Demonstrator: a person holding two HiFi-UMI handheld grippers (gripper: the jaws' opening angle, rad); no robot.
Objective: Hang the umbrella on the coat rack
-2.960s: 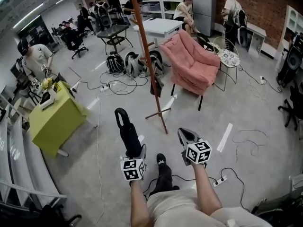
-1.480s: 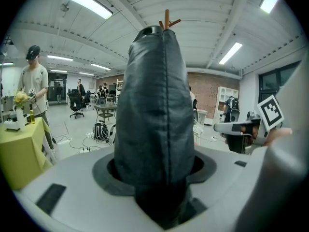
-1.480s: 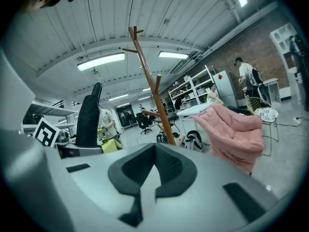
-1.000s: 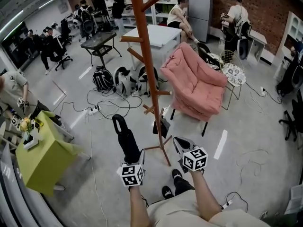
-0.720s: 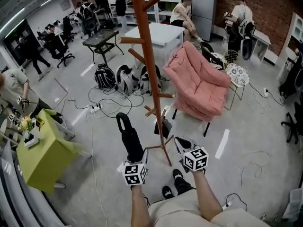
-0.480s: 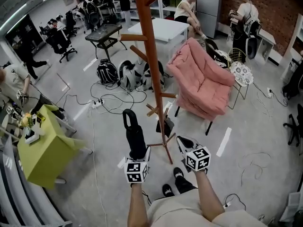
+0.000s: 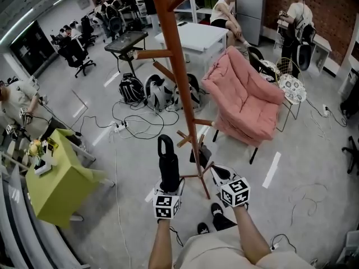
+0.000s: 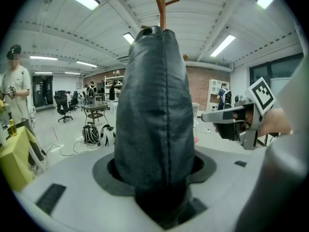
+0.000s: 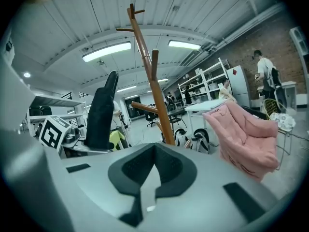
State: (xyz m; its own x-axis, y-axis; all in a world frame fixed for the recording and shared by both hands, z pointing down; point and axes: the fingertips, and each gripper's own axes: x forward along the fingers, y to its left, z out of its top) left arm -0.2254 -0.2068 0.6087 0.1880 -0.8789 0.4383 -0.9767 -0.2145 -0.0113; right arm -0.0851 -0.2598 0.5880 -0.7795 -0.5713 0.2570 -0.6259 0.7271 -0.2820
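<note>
The umbrella is picked up but not yet hung; by my reading, what is left is to lift its loop onto a peg.

The left gripper is clamped on the lower end of the folded black umbrella. The umbrella stands upright out of the jaws, with its strap loop at the top. In the left gripper view its dark sleeve fills the gap between the jaws and hides most of what lies ahead.

The brown wooden coat rack stands just beside it to the right. The loop is near a short lower peg but touches none.

The right gripper, near the rack's foot, has its jaws together with nothing between them.
</note>
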